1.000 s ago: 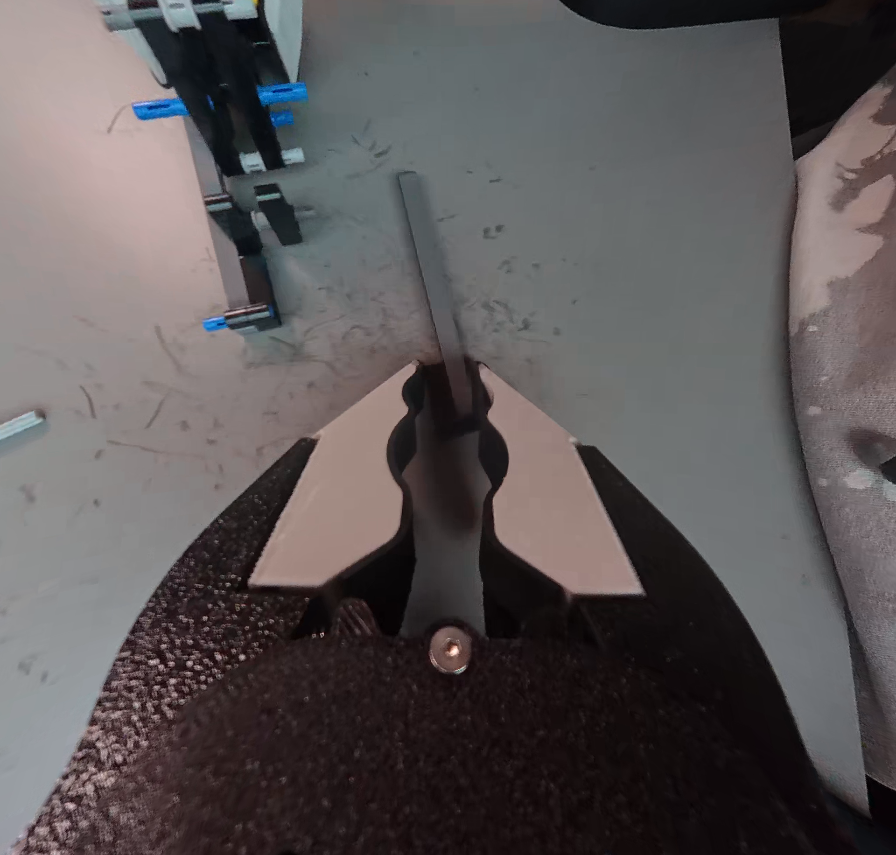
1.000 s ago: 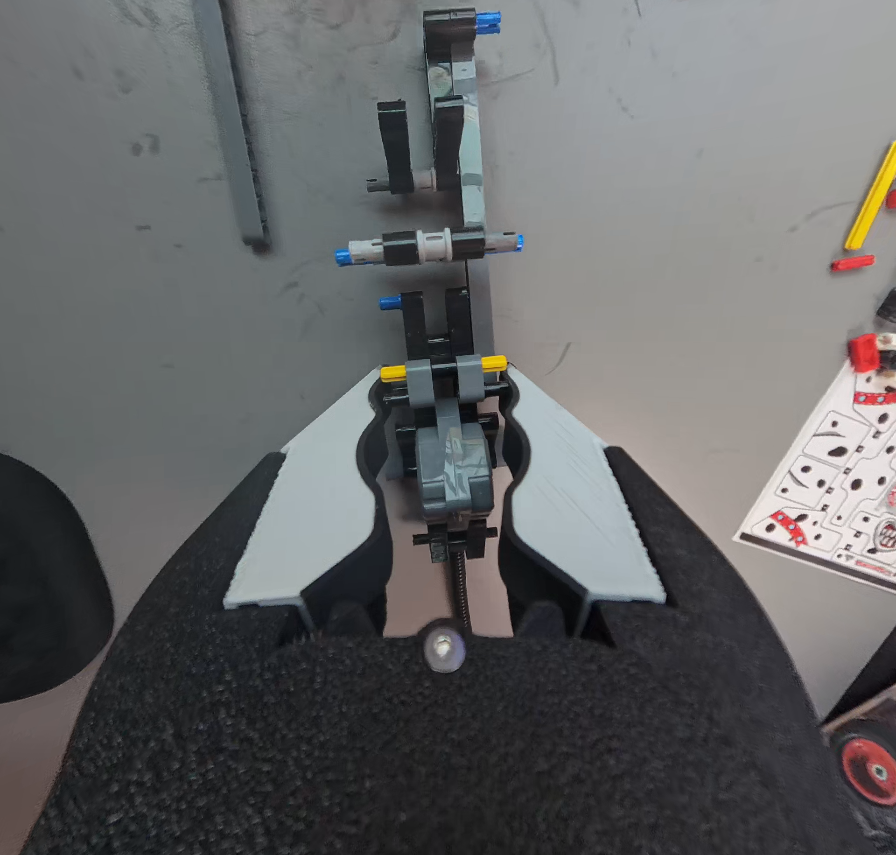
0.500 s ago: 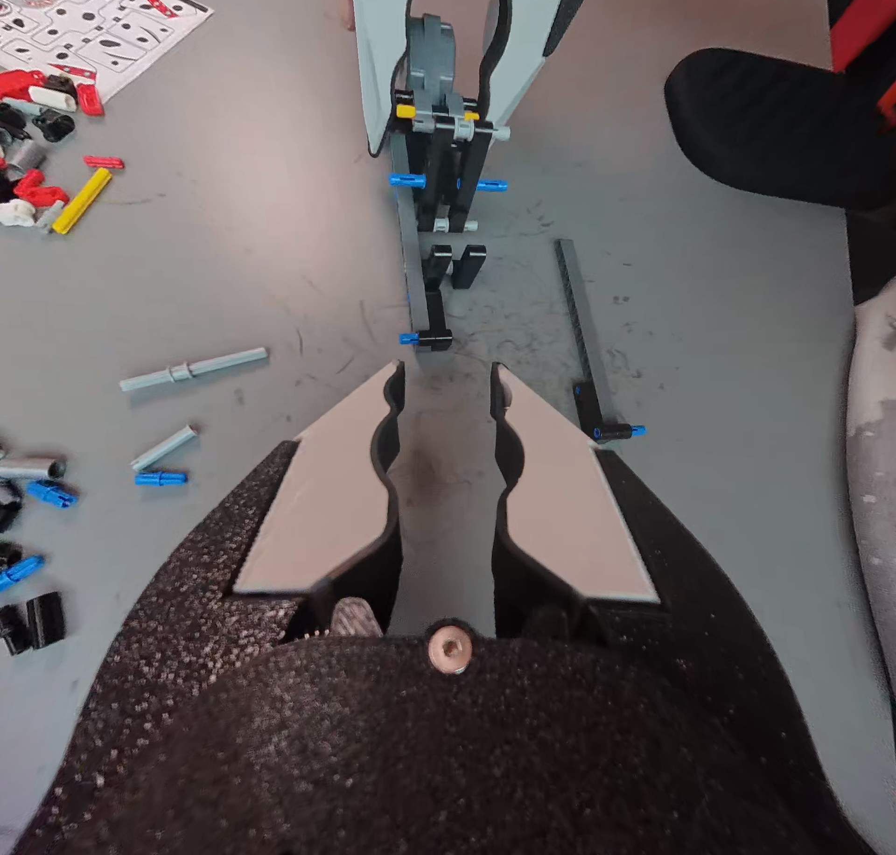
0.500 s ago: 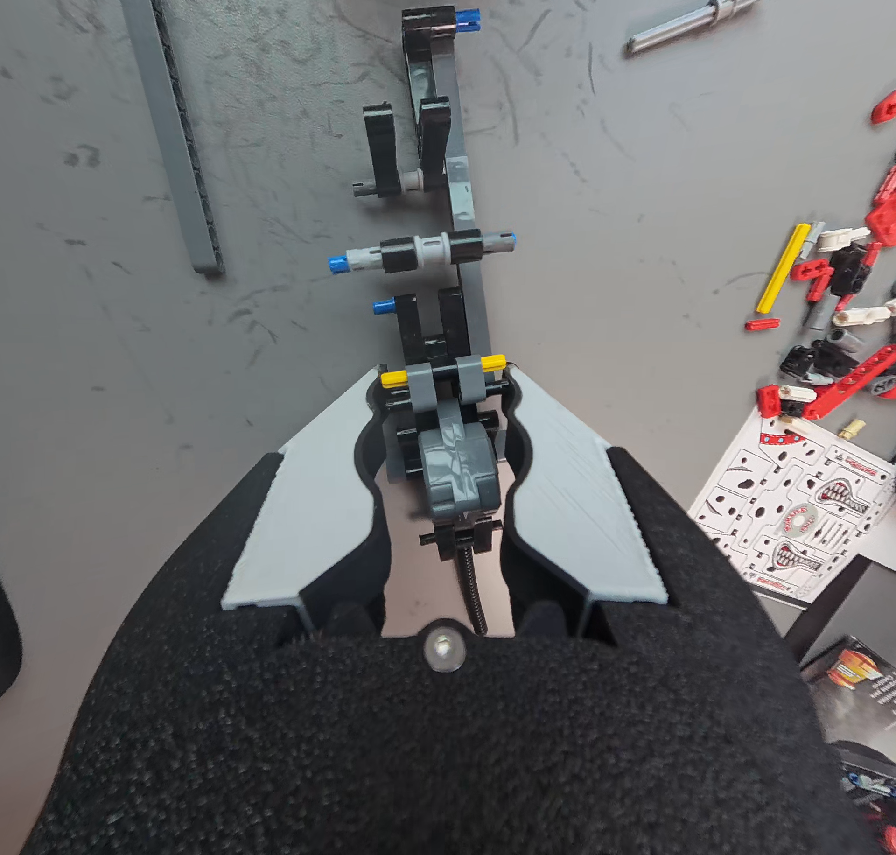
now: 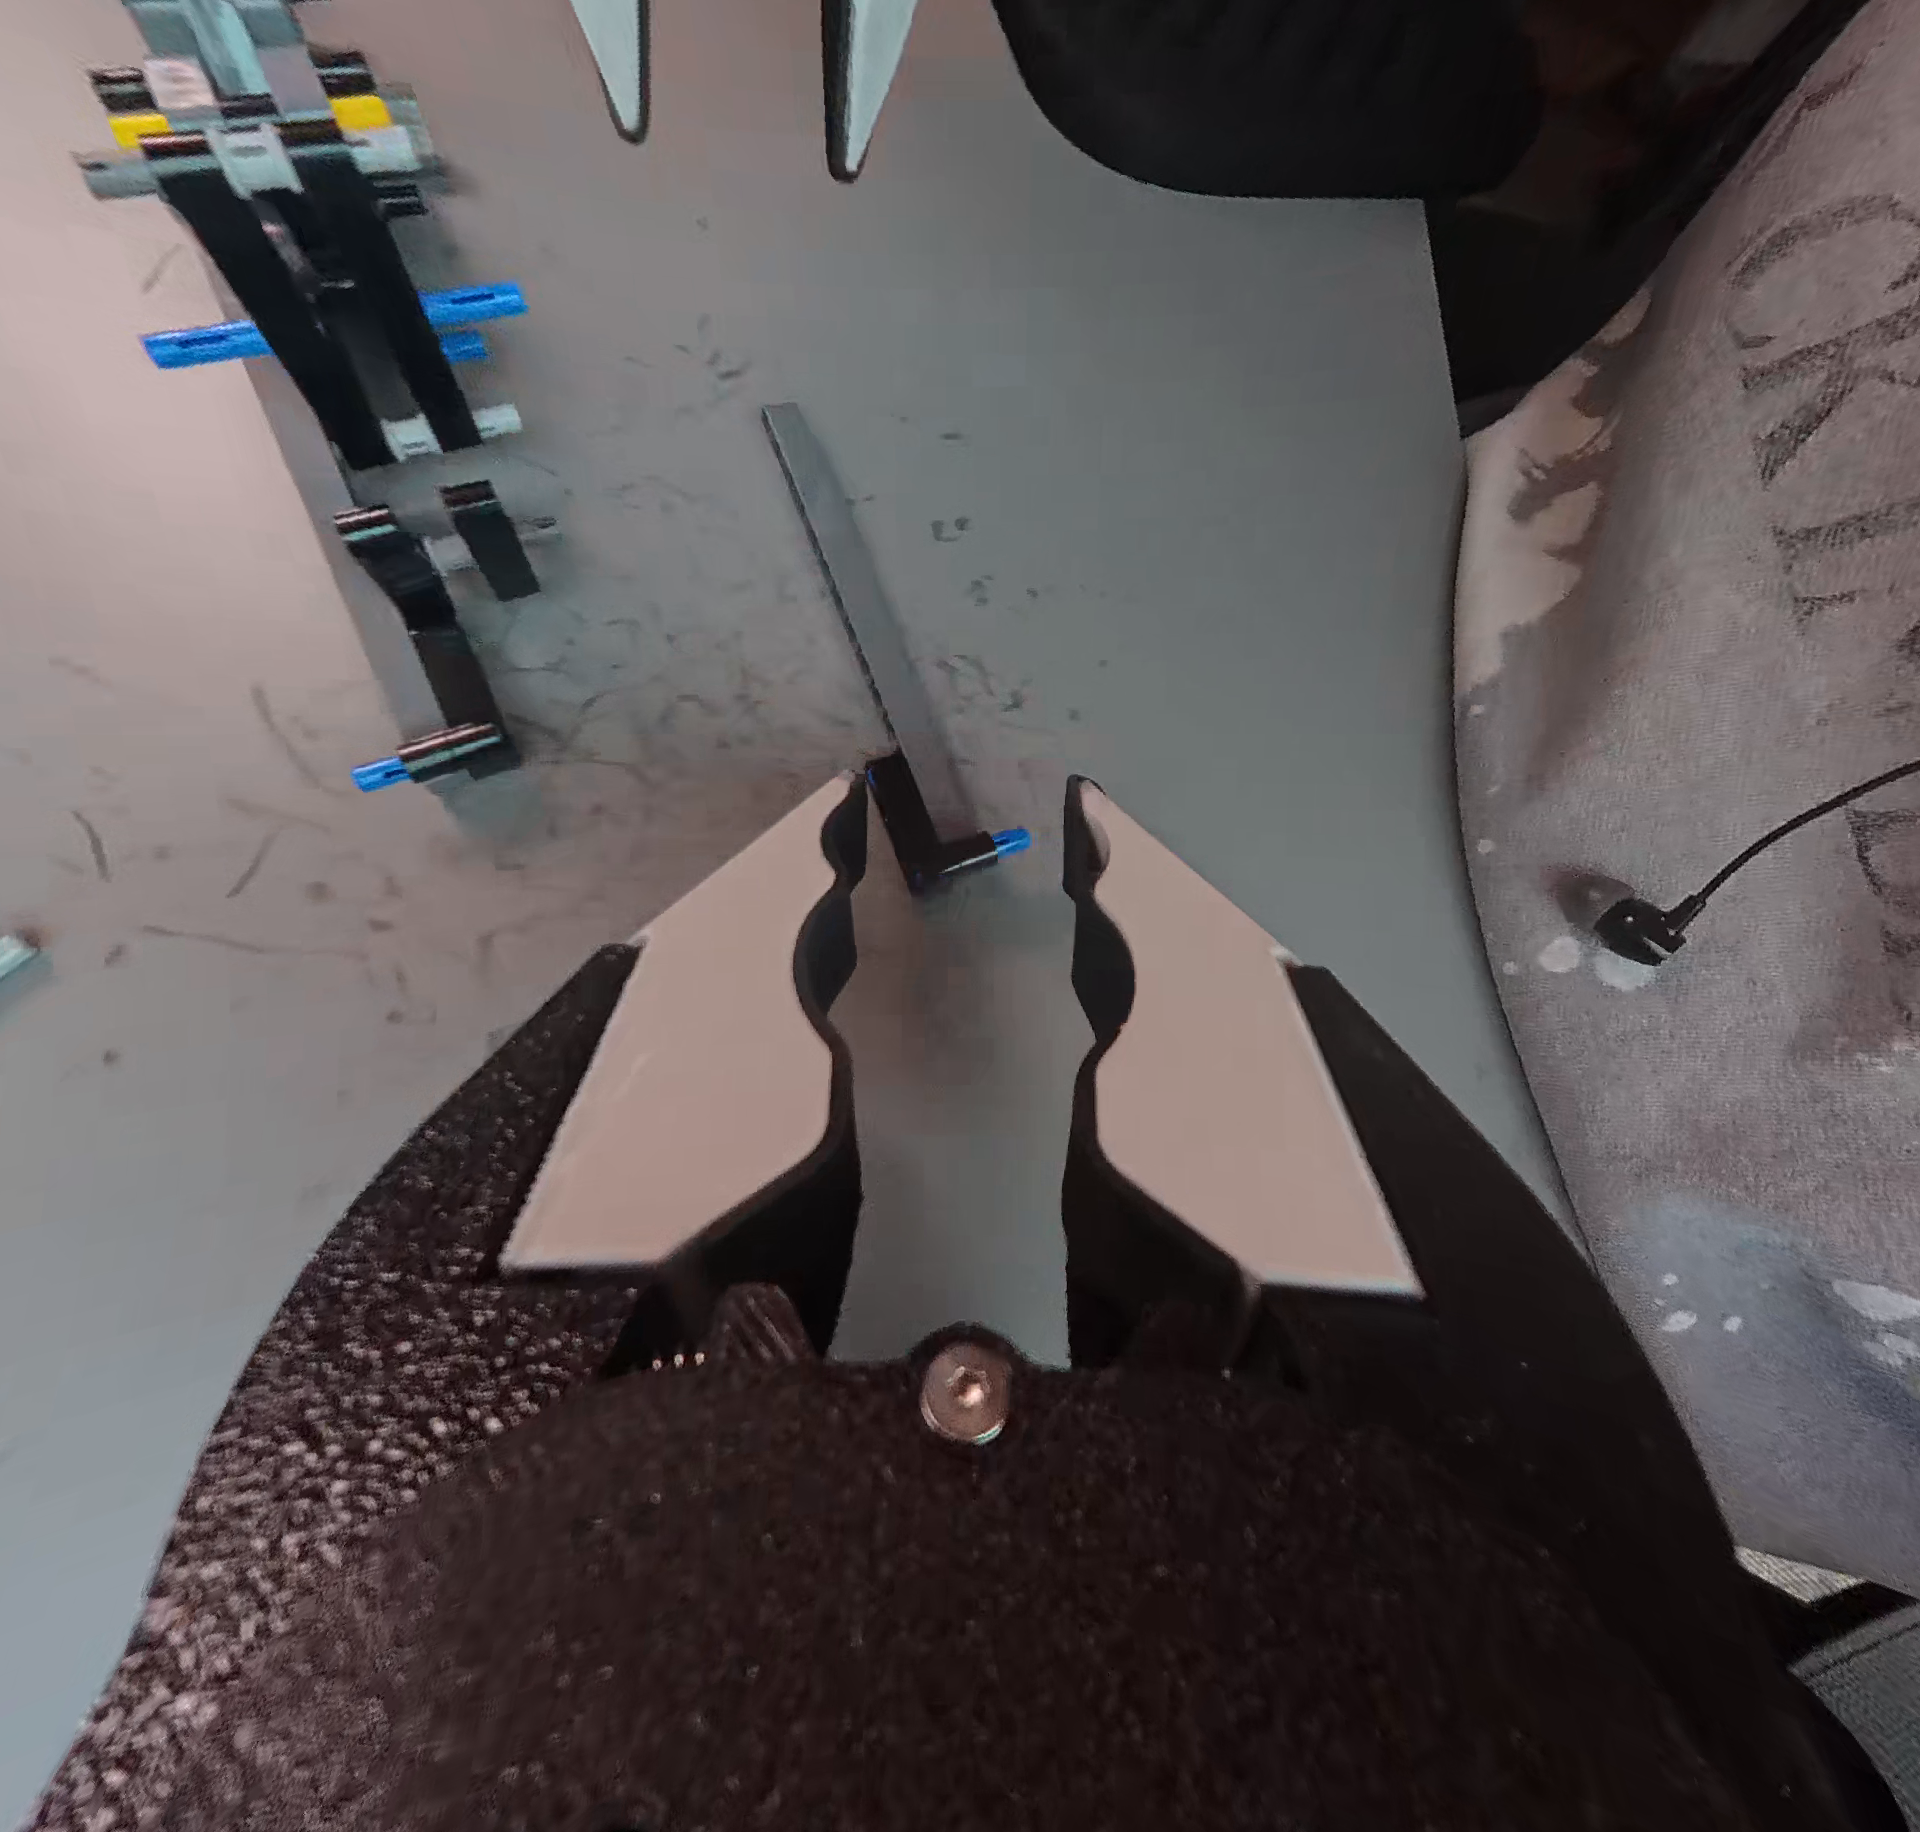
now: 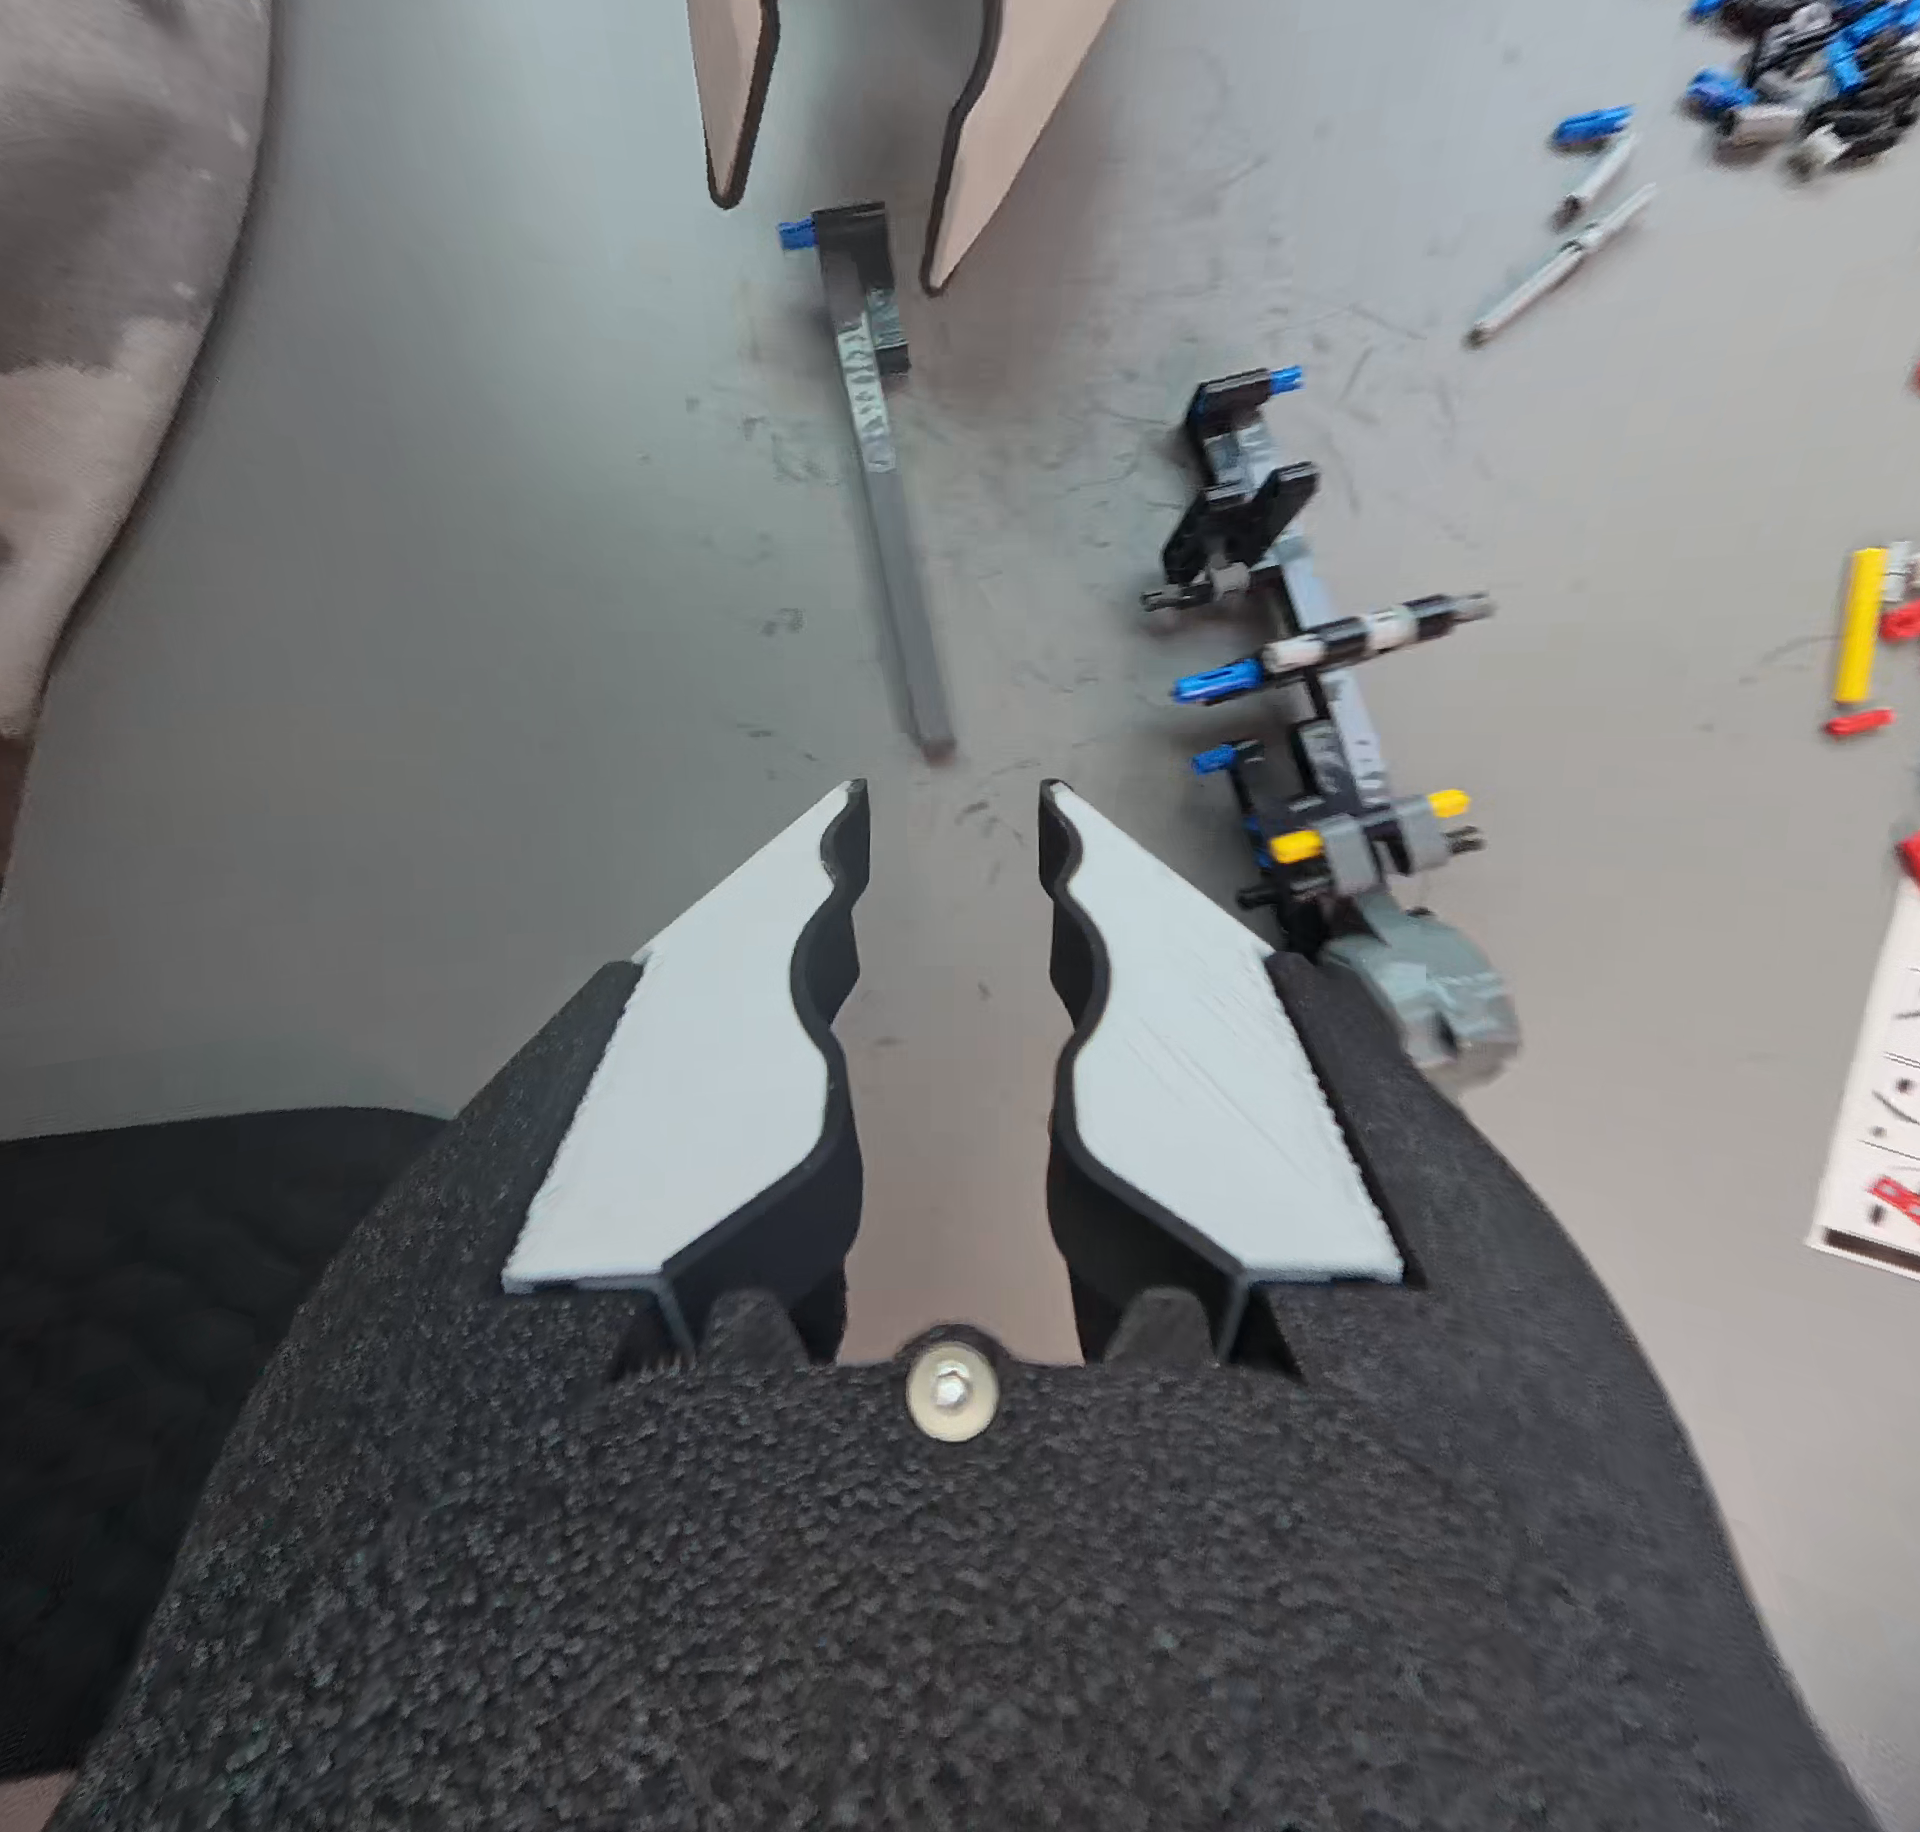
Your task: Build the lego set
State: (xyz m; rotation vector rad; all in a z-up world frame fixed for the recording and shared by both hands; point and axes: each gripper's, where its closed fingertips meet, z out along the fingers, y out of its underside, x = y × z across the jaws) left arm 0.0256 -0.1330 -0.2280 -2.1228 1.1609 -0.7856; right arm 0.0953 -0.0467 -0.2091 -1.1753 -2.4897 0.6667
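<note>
A long grey beam (image 5: pixel 862 598) with a black connector and blue pin (image 5: pixel 1006 840) at its near end lies flat on the grey table (image 5: pixel 1195 535). My left gripper (image 5: pixel 966 795) is open, with that connector end between its fingertips. My right gripper (image 6: pixel 951 795) is open and empty, just short of the beam's (image 6: pixel 899 556) other end. It also shows at the top of the left wrist view (image 5: pixel 732 141). The black and grey lego assembly (image 6: pixel 1320 691) with blue and yellow pins lies free on the table to its right, also seen in the left wrist view (image 5: pixel 312 348).
Loose blue, black and grey parts (image 6: pixel 1808 47), two grey axles (image 6: pixel 1558 265), a yellow axle (image 6: pixel 1860 639) and a sticker sheet (image 6: pixel 1870 1107) lie at the right. A black chair armrest (image 5: pixel 1247 47) and a grey cloth (image 5: pixel 1714 847) with a black cable (image 5: pixel 1662 920) border the table edge. Left tips to right tips: about 12 centimeters. My right tips are roughly 20 centimeters from the yellow axle (image 6: pixel 1860 639).
My right gripper has let go of the assembly, opened and swung left to face the beam. My left gripper has moved right, so the beam's connector end now lies between its fingers.
</note>
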